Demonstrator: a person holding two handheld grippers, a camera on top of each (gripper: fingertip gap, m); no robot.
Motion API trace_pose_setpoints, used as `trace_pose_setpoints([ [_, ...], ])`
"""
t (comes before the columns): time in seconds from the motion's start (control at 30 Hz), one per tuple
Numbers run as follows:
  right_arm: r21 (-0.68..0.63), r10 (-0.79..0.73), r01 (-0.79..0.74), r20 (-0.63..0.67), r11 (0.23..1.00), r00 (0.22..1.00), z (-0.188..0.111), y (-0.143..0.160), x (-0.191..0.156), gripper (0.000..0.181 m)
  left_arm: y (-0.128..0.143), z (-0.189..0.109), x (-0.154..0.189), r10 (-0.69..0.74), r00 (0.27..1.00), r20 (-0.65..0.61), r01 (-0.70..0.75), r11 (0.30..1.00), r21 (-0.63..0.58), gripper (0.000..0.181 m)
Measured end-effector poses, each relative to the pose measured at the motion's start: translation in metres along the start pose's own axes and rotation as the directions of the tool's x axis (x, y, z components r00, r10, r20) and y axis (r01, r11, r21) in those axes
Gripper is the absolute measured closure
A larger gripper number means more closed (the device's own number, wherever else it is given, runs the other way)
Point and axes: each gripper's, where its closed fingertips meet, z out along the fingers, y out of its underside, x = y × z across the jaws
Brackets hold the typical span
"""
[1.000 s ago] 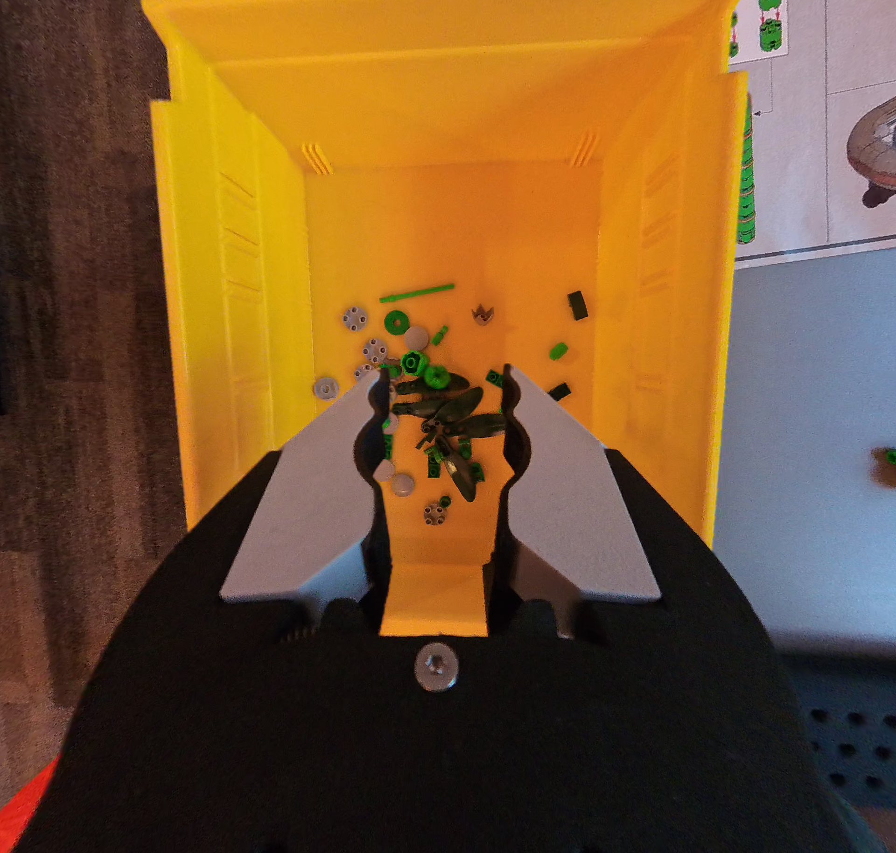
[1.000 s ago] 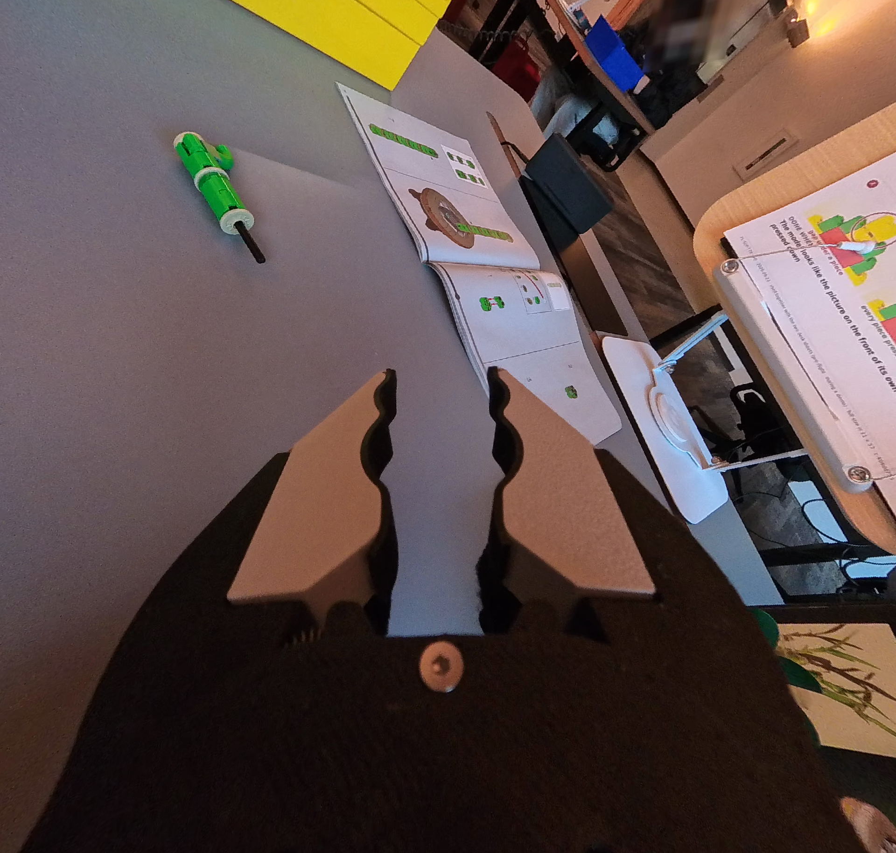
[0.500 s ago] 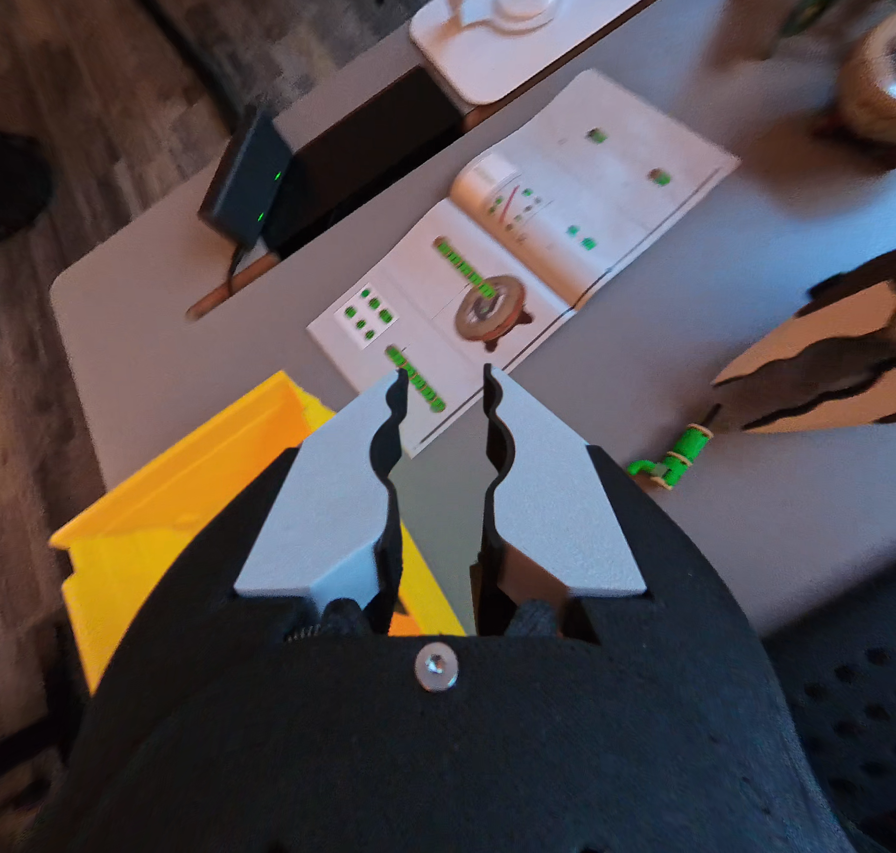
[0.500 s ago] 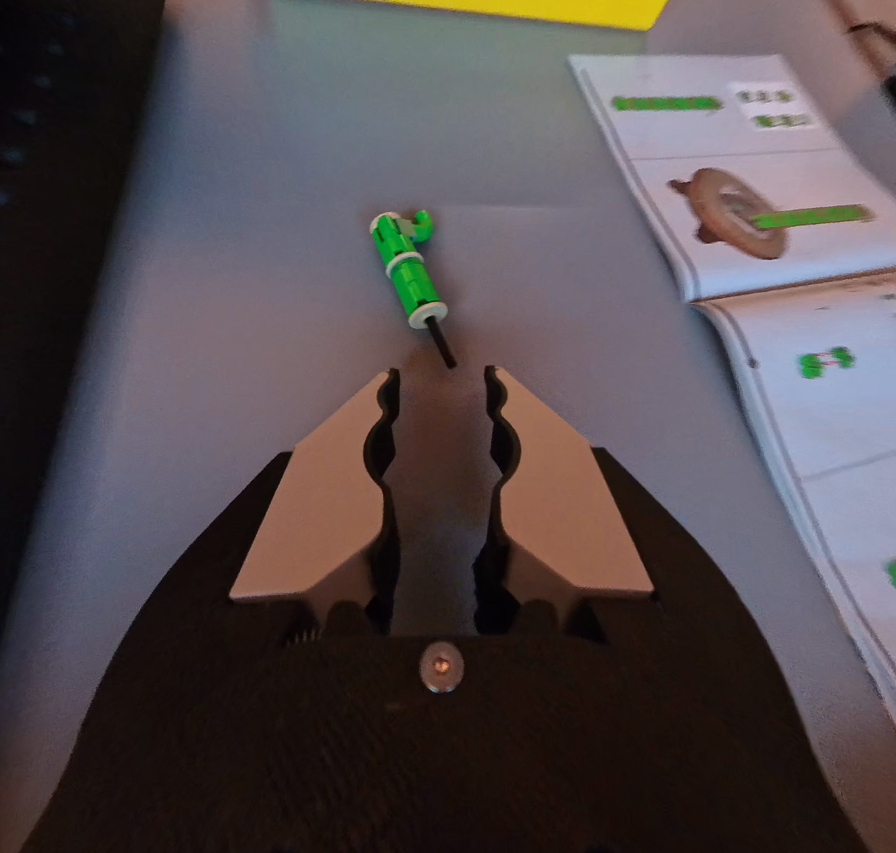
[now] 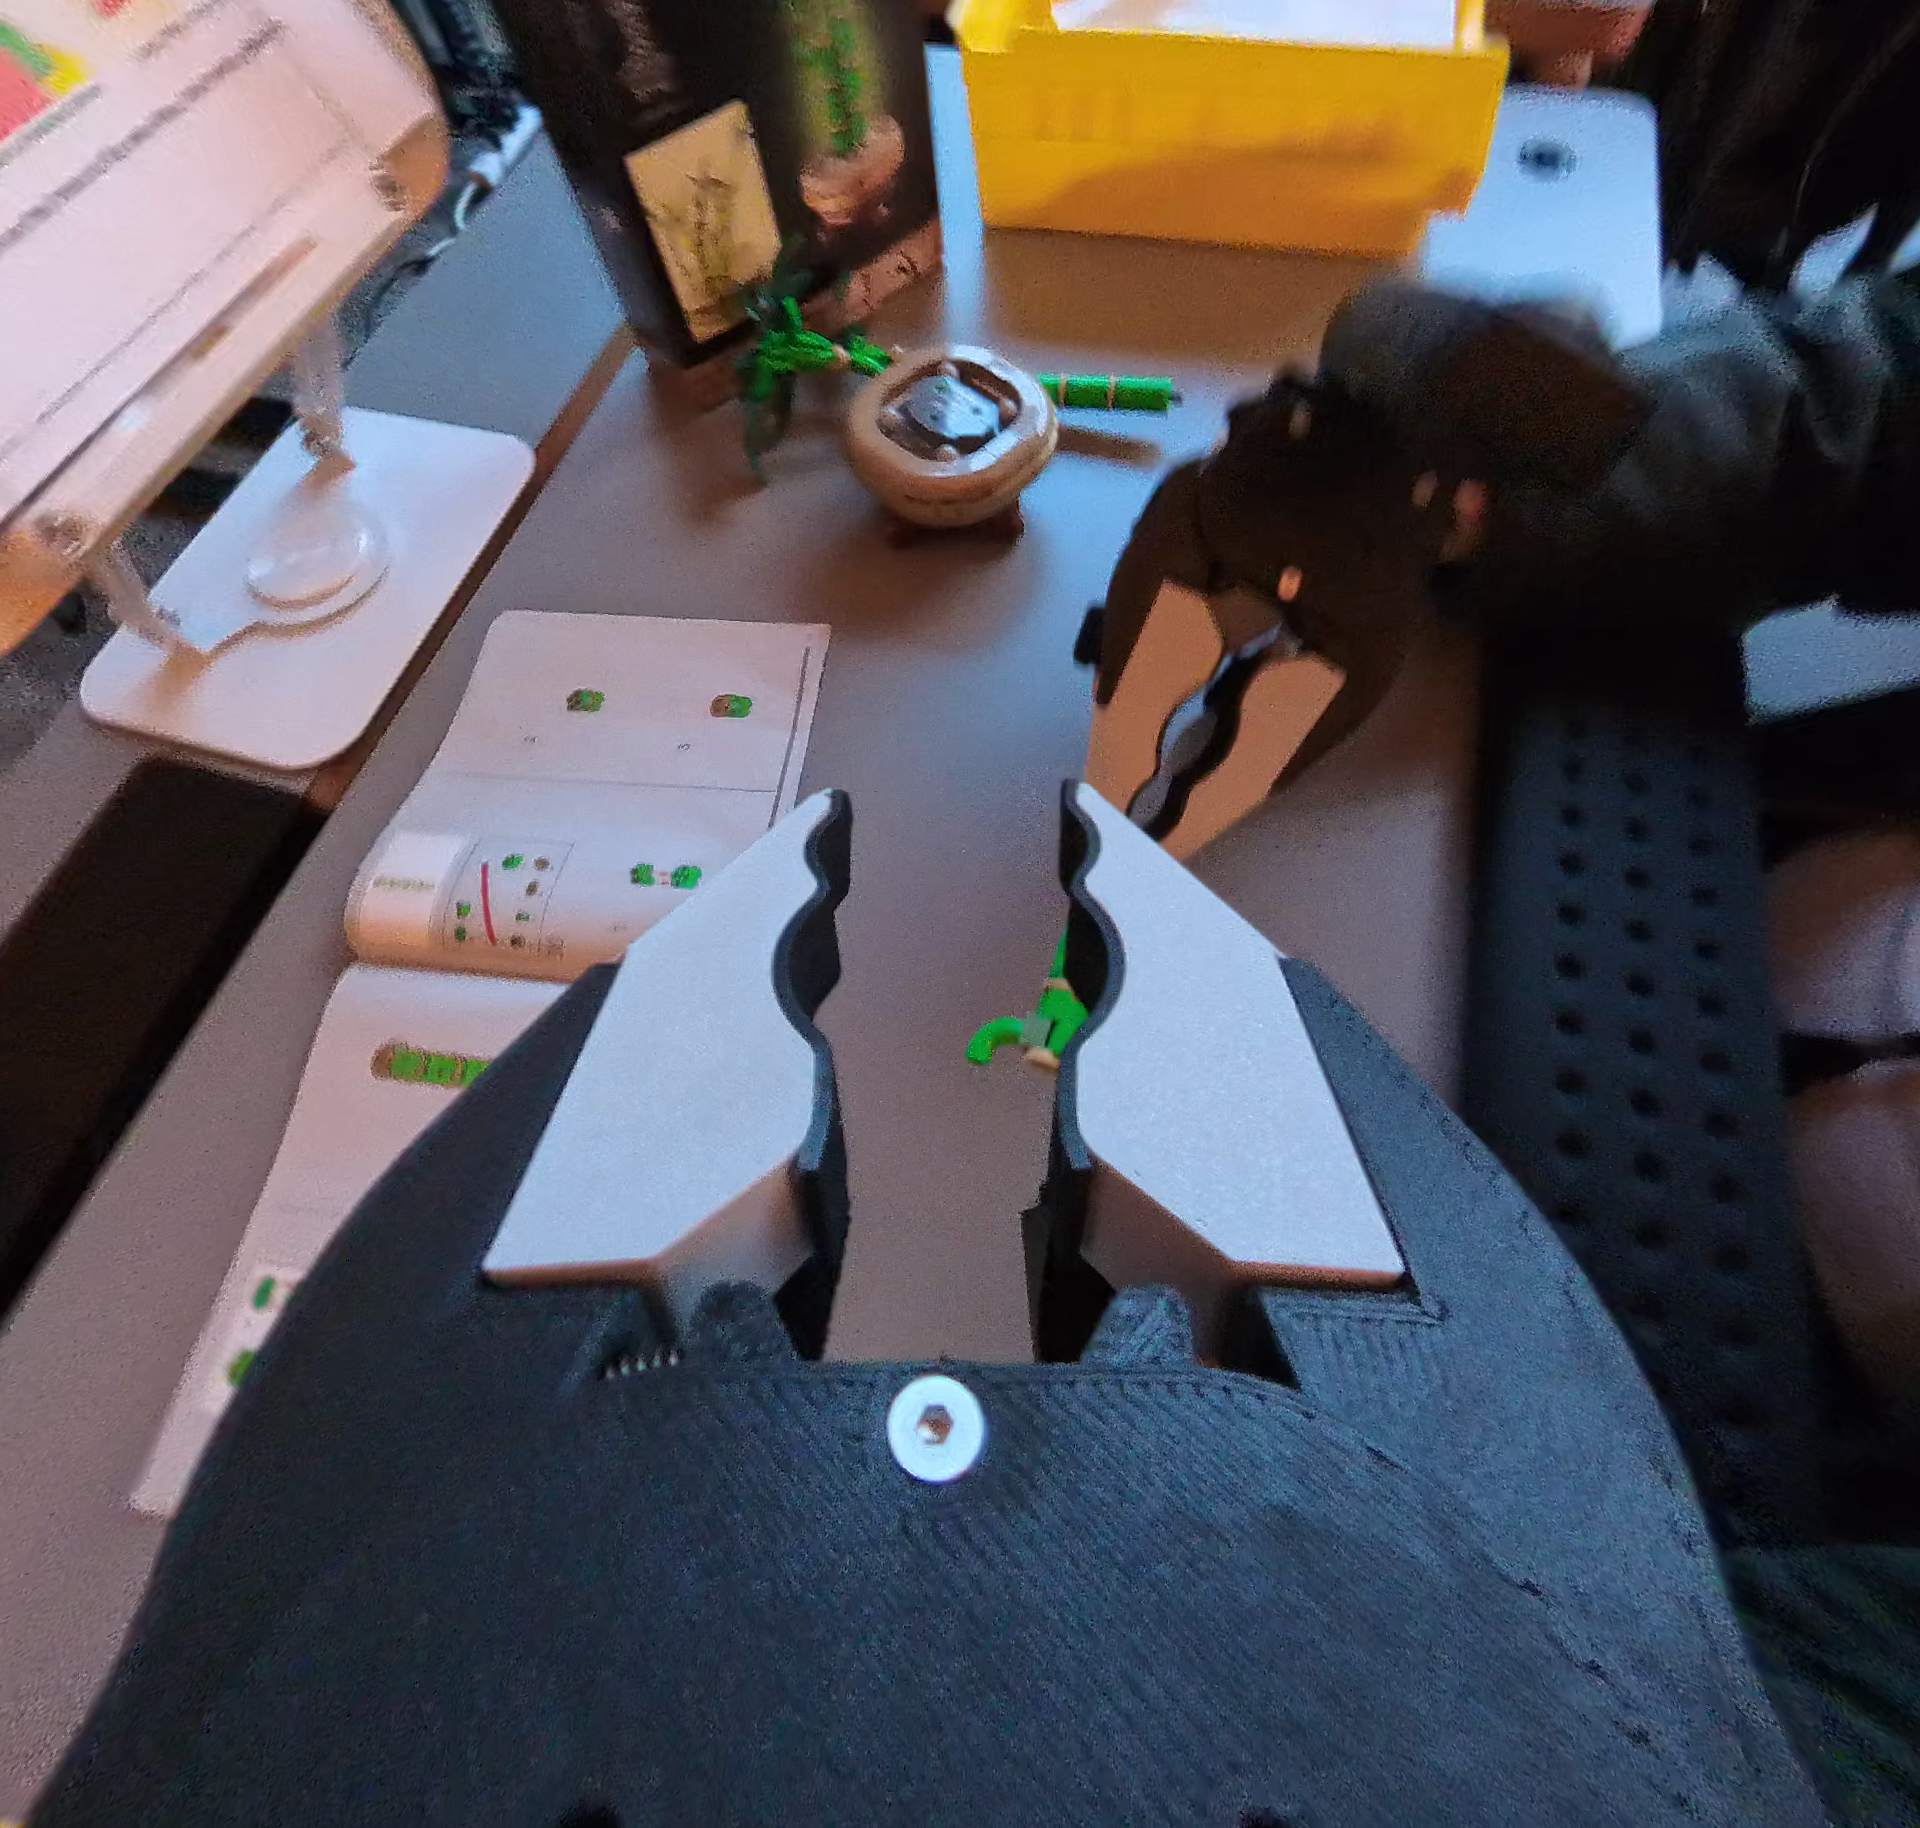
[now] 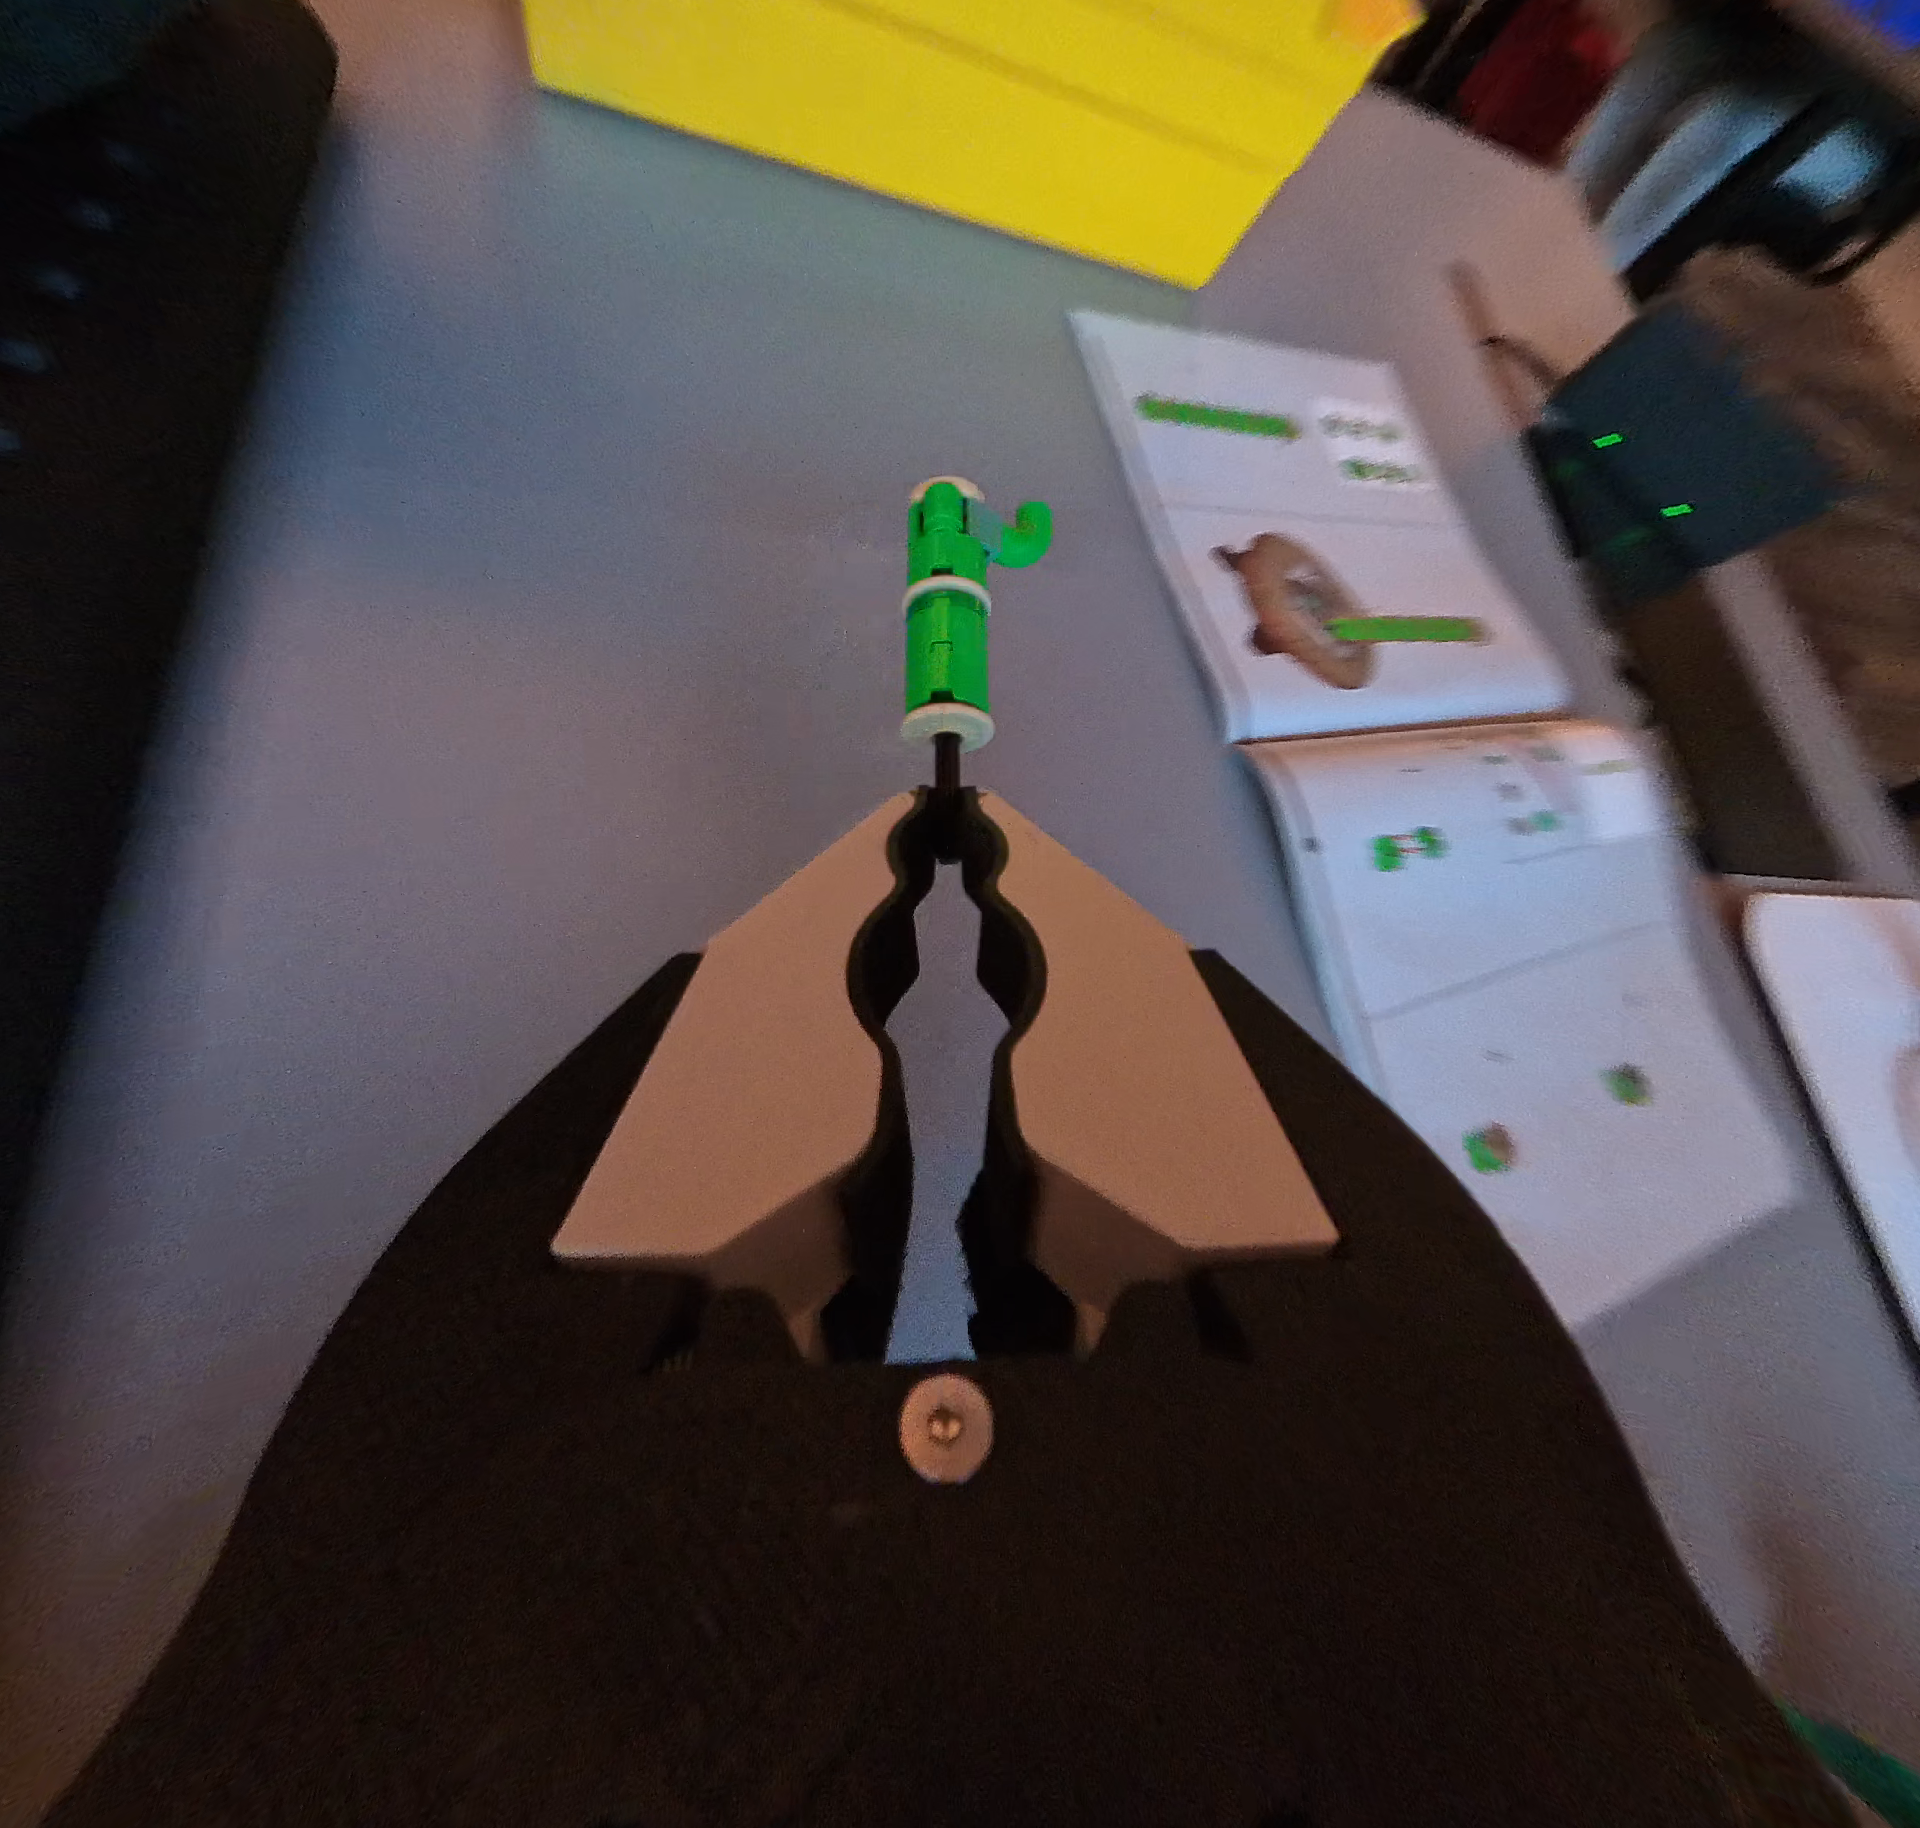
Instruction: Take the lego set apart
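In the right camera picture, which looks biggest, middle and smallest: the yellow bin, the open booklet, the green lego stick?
1. Yellow bin, though cut off at the top
2. Open booklet, close behind, so that order is unsure
3. Green lego stick, clearly smallest

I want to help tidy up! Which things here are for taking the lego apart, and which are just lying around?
For the job:
- green lego stem, its black rod pinched by the right tongs
- left tongs, open
- lego pot
- yellow bin

Just lying about:
- instruction booklet
- lego box
- white stand
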Motion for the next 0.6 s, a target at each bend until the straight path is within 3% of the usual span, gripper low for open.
trace_pose_setpoints([
  [0.1, 0.003, 0.009, -0.008, -0.079, 1.0, 0.997, -0.025, 0.005, 0.016, 0.179, 0.014, 0.034, 0.028, 0.168, 0.98, -0.104, -0.18, 0.976, -0.12, 0.137],
  [0.3, -0.027, 0.044, -0.047, -0.109, 0.999, 0.993, -0.036, 0.023, 0.031, 0.179, 0.038, 0.089, 0.036, 0.317, 0.943, -0.106, -0.334, 0.892, -0.305, 0.13],
  [0.4, -0.02, 0.036, -0.038, -0.115, 0.999, 0.993, -0.038, 0.021, 0.031, 0.179, 0.059, 0.106, 0.024, 0.394, 0.916, -0.077, -0.388, 0.82, -0.421, 0.147],
  [0.6, -0.007, 0.039, -0.04, -0.117, 0.999, 0.992, -0.037, 0.022, 0.032, 0.178, 0.068, 0.118, 0.028, 0.434, 0.893, -0.122, -0.442, 0.791, -0.422, 0.166],
])
